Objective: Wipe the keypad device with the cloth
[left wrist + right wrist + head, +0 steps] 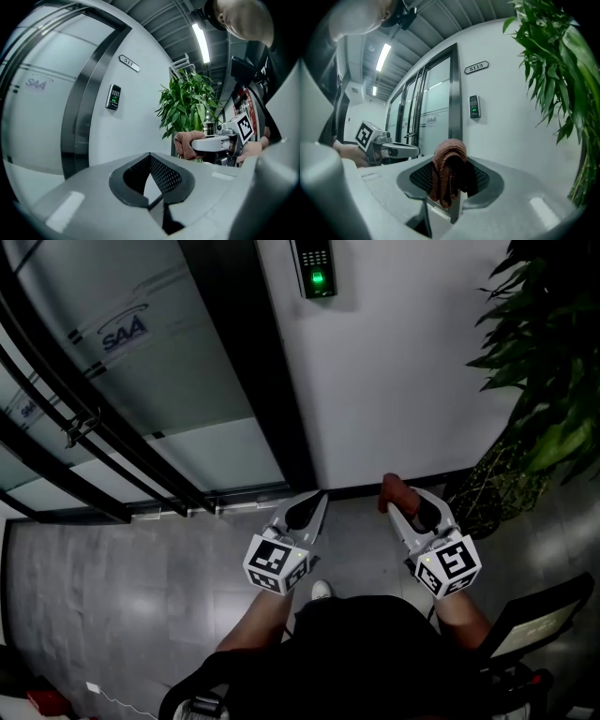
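Up on the white wall sits the keypad device, a green light glowing on its face, mounted just to the right of the dark door frame. From the left gripper view the keypad device hangs beside that frame with a number plate above it. The right gripper view shows the same keypad device beneath its plate.

To the left runs the glass door, with black bars across it. Crowding the right side is a big leafy plant in its pot. Its fronds hang down the wall to the right of the keypad and close by the right gripper. Grey floor spreads below.

Now the hands. Both grippers are held low in front of the person, side by side, bare forearms behind them, noses aimed at the foot of the wall and well apart from the keypad.

The left gripper is clenched on nothing: in its own view its jaws meet, with only wall showing past them.

The right gripper is clamped on the cloth. It's a reddish-brown wad bunched between the jaws, and the cloth bulges above the pads and drapes down between them. The left gripper view catches that cloth poking out of the right gripper's tip, in front of the plant.
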Motion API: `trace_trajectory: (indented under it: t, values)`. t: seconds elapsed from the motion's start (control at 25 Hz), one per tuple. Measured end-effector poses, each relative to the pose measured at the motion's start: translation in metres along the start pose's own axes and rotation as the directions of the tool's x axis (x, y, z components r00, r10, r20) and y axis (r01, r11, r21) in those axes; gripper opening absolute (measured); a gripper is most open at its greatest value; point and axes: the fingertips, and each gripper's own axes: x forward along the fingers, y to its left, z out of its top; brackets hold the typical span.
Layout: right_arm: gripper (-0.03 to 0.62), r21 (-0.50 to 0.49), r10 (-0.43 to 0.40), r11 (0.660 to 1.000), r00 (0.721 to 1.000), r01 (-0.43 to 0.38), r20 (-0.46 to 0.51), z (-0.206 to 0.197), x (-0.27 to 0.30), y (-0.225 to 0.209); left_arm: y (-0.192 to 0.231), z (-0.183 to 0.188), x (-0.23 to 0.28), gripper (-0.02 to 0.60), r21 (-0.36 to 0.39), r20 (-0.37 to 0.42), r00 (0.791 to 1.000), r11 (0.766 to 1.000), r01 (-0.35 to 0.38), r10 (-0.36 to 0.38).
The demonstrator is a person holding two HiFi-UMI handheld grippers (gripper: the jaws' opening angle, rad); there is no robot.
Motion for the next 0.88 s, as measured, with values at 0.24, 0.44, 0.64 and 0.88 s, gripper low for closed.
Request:
trace_trajectory:
  t: [0.24, 0.44, 0.64, 0.88]
  values:
    - [0.138, -0.008, 0.017, 1.0, 1.0, -0.017, -0.003, -0.0009, -0.0019, 0.0051, -0.0045, 0.0018, -0.0077, 0.015, 0.003, -0.001, 1.0, 1.0, -0.016, 0.016]
    - [0.137, 0.004, 0.017, 1.0, 1.0, -0.017, -0.003, -0.0046, -0.0014, 0.0047, -0.0049, 0.0005, -0.0103, 0.017, 0.007, -0.005, 1.0, 1.0, -0.024, 0.024]
    - [0.137, 0.001, 0.01, 1.0, 1.0, -0.01, 0.006, -0.0009, -0.0011, 0.0044, -0.0043, 0.0017, -0.0096, 0.017, 0.013, -0.007, 1.0, 1.0, -0.023, 0.023]
    - [0.137, 0.012, -0.001, 1.0, 1.0, 0.001, 0.003, -0.0036, -0.0003, -0.0025, -0.0049, 0.0019, -0.0048, 0.017, 0.019, -0.012, 1.0, 1.0, -0.017, 0.017]
